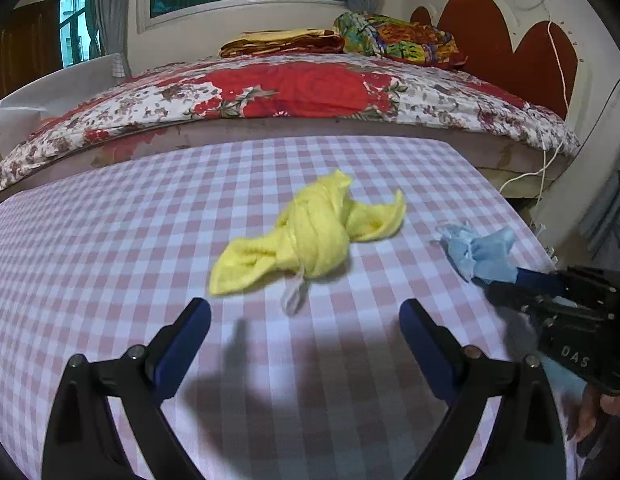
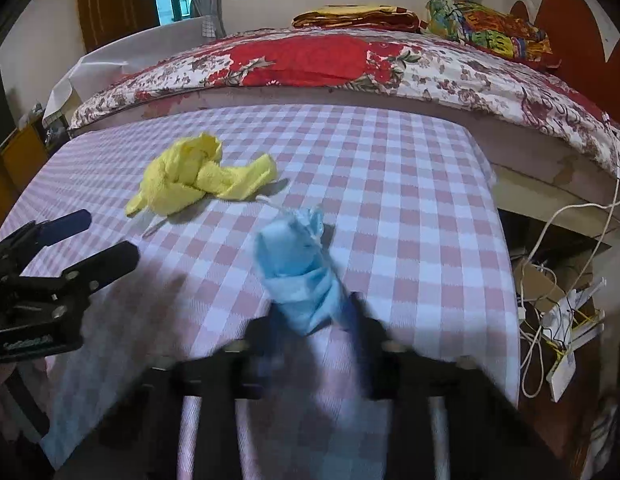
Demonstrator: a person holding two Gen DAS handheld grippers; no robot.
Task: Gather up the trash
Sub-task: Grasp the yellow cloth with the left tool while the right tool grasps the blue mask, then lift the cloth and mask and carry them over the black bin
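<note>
On the pink-and-white checked tablecloth [image 1: 110, 240], two pieces of trash lay apart.

The right gripper [image 2: 313, 316] was clamped on a crumpled light-blue face mask [image 2: 298, 272] (blurred, so the pad contact seemed firm but was hard to confirm). The left gripper [image 1: 306, 320] hovered with fingers wide apart just short of a knotted yellow fleecy cloth [image 1: 310, 236] near the table's middle.

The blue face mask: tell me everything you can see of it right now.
The blue face mask is a crumpled, pale blue disposable one of thin soft fabric, bunched into a roll with a white ear loop trailing from its far end. The right gripper is closed on its near end; the far end lies over the checked tablecloth.
</note>
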